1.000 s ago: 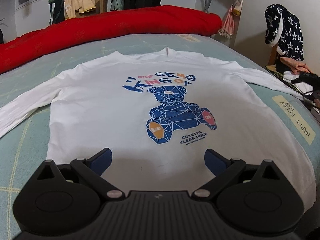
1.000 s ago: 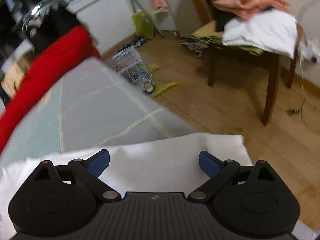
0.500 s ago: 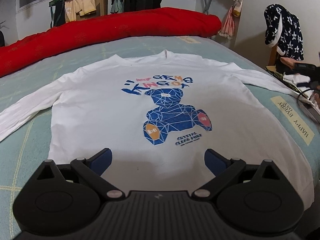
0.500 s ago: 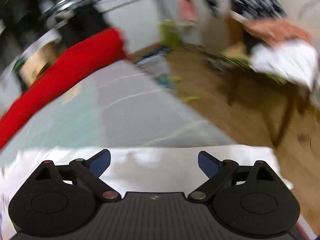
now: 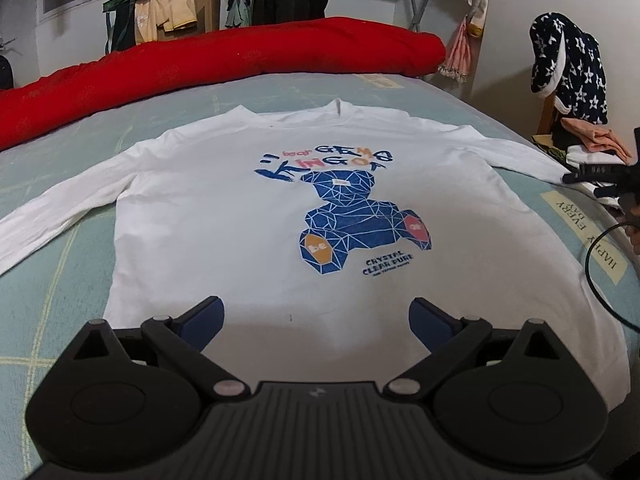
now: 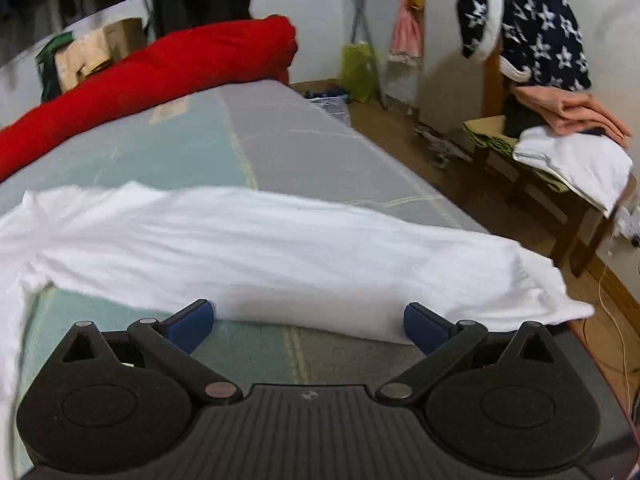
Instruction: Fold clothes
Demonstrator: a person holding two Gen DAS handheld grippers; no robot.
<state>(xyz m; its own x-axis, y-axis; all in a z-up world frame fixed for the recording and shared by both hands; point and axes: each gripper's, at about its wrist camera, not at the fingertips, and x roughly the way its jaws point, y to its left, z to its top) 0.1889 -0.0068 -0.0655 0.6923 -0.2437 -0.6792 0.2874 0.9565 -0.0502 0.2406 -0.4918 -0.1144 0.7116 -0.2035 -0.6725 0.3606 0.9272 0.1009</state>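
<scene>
A white long-sleeved shirt [image 5: 224, 216] with a blue bear print lies flat, front up, on the bed, sleeves spread to both sides. My left gripper [image 5: 316, 316] is open and empty, low over the shirt's bottom hem. My right gripper [image 6: 306, 320] is open and empty, just in front of the shirt's right sleeve [image 6: 280, 248], which lies across the bed toward its edge. In the left wrist view the right gripper [image 5: 600, 176] shows at the far right, beside the sleeve end.
A red rolled duvet [image 5: 200, 68] lies along the head of the bed. The pale green checked bedsheet [image 5: 48, 304] surrounds the shirt. A wooden chair [image 6: 560, 200] stacked with folded clothes stands on the floor right of the bed. A cable [image 5: 596, 276] hangs at the right.
My right gripper has swung left from facing the floor and chair to facing the sleeve along the bed. My left gripper has barely shifted. Both stay open.
</scene>
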